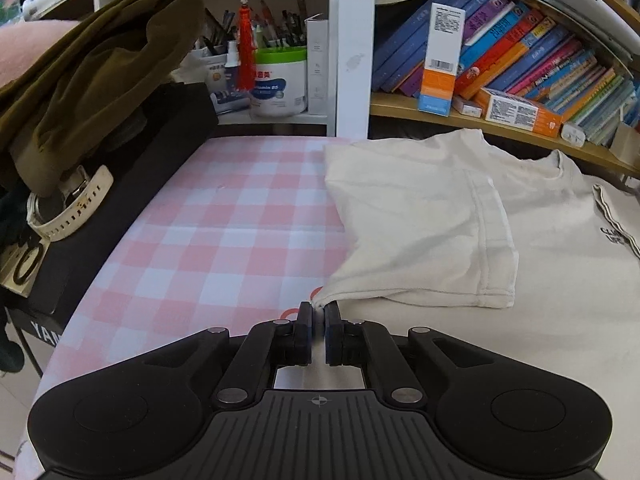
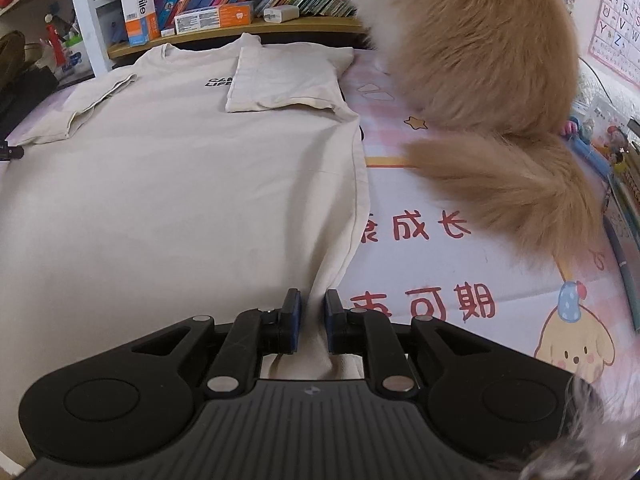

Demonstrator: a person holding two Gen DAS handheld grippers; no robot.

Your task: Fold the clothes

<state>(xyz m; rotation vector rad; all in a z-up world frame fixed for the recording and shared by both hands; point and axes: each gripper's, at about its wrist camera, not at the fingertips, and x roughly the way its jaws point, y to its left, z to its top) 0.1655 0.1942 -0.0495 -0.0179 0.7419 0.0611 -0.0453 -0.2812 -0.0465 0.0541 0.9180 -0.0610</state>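
A cream T-shirt point(image 2: 180, 168) lies face up on the table with both sleeves folded in over the chest. It also shows in the left wrist view point(image 1: 420, 220). My left gripper point(image 1: 319, 308) is shut on the shirt's left edge, pulling a point of cloth toward me. My right gripper point(image 2: 312, 300) has the shirt's lower right side edge between its fingers, the jaws closed on a fold of the cloth, low over the table.
A fluffy orange cat point(image 2: 480, 60) sits on the pink table cover point(image 2: 440, 248) right of the shirt, tail point(image 2: 512, 188) trailing toward me. Bookshelves point(image 1: 500, 60) stand behind. A black box with a watch point(image 1: 68, 208) and olive clothing point(image 1: 92, 72) lie left.
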